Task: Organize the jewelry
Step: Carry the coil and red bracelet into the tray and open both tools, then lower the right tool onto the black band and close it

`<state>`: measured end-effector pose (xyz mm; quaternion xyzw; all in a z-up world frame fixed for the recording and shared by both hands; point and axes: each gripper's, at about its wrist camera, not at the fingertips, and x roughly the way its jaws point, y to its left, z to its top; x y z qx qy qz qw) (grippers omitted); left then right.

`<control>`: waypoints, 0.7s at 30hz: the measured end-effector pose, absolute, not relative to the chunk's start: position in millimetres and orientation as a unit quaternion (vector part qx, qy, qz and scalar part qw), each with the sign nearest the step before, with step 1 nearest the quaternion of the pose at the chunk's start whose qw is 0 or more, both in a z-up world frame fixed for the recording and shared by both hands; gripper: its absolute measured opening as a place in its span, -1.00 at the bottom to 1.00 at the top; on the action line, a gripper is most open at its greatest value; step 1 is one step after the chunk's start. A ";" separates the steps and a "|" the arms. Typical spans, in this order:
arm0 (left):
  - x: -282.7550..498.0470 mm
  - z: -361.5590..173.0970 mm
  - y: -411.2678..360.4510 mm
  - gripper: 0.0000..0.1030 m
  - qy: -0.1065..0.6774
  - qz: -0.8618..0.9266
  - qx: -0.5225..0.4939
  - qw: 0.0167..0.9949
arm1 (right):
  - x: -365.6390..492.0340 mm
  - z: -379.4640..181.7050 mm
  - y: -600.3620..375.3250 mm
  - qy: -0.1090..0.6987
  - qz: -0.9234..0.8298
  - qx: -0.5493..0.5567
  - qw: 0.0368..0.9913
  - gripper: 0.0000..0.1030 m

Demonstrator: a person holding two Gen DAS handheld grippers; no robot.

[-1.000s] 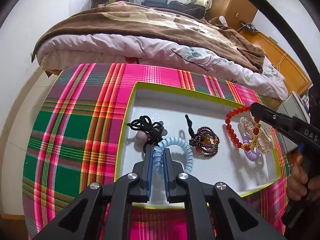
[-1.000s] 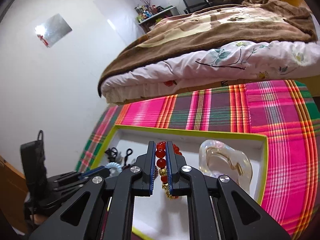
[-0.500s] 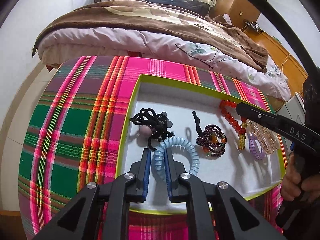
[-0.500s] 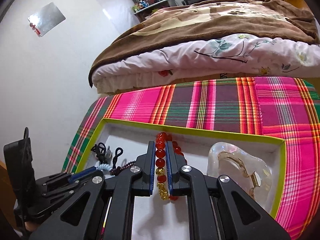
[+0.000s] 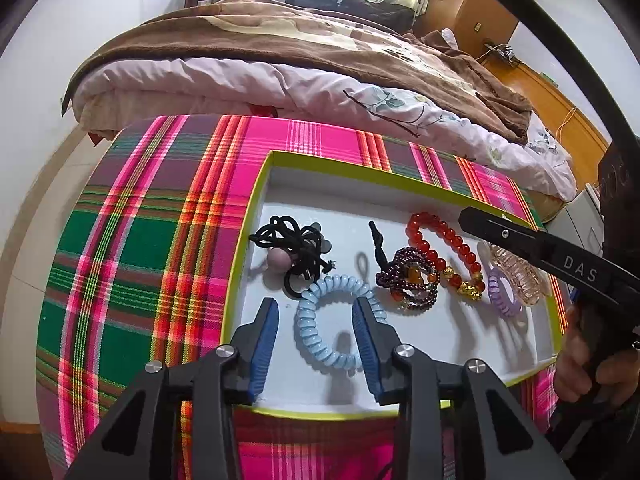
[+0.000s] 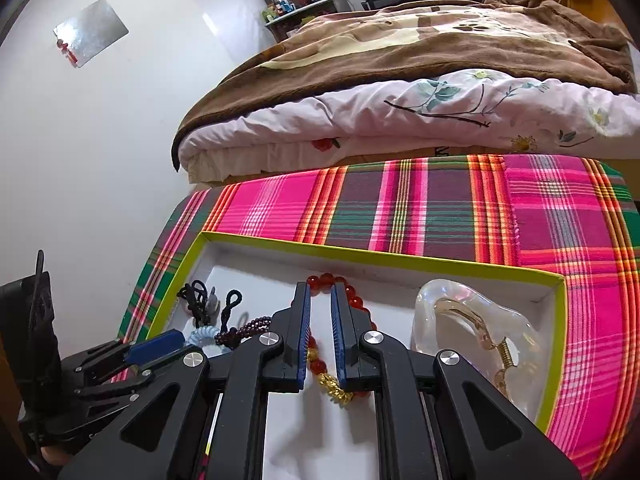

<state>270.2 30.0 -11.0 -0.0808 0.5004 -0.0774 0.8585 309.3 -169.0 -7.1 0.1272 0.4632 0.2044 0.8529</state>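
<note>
Only writing: "DAS" on the right gripper (image 5: 472,220), jaws narrow around the red bracelet (image 5: 444,236); left gripper (image 5: 316,312) jaws just opened off the blue coil tie (image 5: 308,336).

The left gripper (image 5: 315,302) points steeply down over the near left part of the tray (image 5: 245,264). Its jaws have just been opening and now stand apart, with the blue coil hair tie (image 5: 320,344) lying loose between them; the left pad is clear of it and the right finger overlaps its right side. The right gripper (image 6: 320,287) reaches in over the tray's right half, angled down toward the far wall, its jaws drawn together to a narrow slit. Whether the pads pinch anything cannot be told. A hand (image 5: 588,364) wraps the right gripper's handle just outside the tray's near right corner.
</note>
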 end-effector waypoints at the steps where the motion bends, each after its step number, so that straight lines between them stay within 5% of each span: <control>1: 269.7 -10.6 30.3 -0.22 0.500 -0.077 -0.082 0.858 | 308.3 -6.2 -169.7 0.463 0.204 0.127 0.853 -0.79; 13: 239.8 10.5 34.2 0.01 0.483 -0.082 -0.076 0.868 | 273.9 17.7 -176.2 0.441 0.213 0.124 0.863 -0.76; 16: 225.9 18.9 36.4 0.23 0.475 -0.085 -0.073 0.873 | 257.6 25.5 -179.1 0.430 0.215 0.117 0.869 -0.72; 21: 201.1 33.3 42.1 0.23 0.458 -0.084 -0.072 0.882 | 228.3 36.0 -182.0 0.416 0.217 0.105 0.877 -0.71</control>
